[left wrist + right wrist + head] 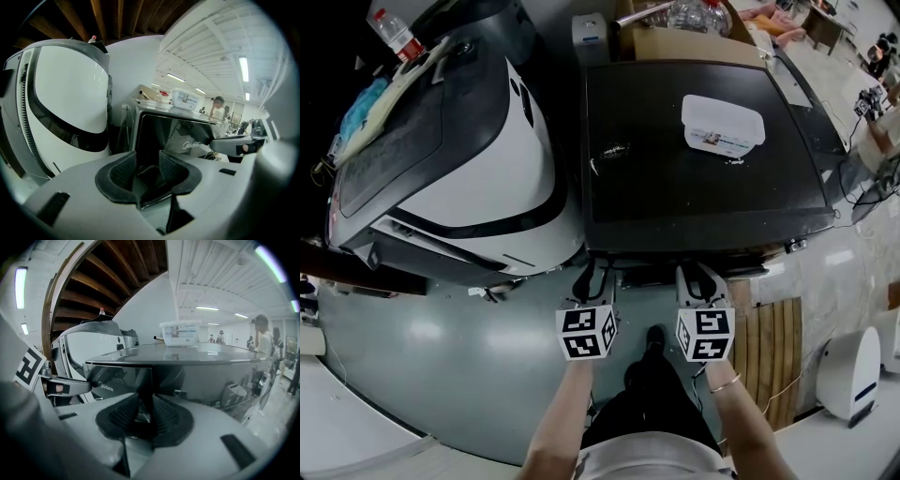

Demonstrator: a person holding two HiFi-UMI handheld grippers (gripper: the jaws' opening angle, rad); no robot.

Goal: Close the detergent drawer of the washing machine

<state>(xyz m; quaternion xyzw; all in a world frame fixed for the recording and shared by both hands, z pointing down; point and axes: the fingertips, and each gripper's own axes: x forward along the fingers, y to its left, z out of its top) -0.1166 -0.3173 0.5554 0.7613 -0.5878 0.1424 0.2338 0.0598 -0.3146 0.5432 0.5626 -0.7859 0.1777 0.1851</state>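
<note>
The black-topped washing machine [675, 192] stands in front of me, and its dark detergent drawer [645, 272] sticks a little way out of the front. The drawer's glossy front panel [187, 140] [119, 380] carries a logo. My left gripper [592, 272] [147, 171] is at the panel's left end, its jaws fairly wide with the panel's corner between the pads. My right gripper [698, 274] [146, 413] is at the right end, its pads closed narrowly on the panel's vertical edge. Each gripper view shows the other gripper's finger at the far end of the panel.
A white lidded box [722, 124] sits on the washer's top. A large white and black machine [487, 159] stands close on the left. A wooden slat mat [773, 347] and a white appliance [853, 366] are on the floor to the right. A person [262, 341] stands far right.
</note>
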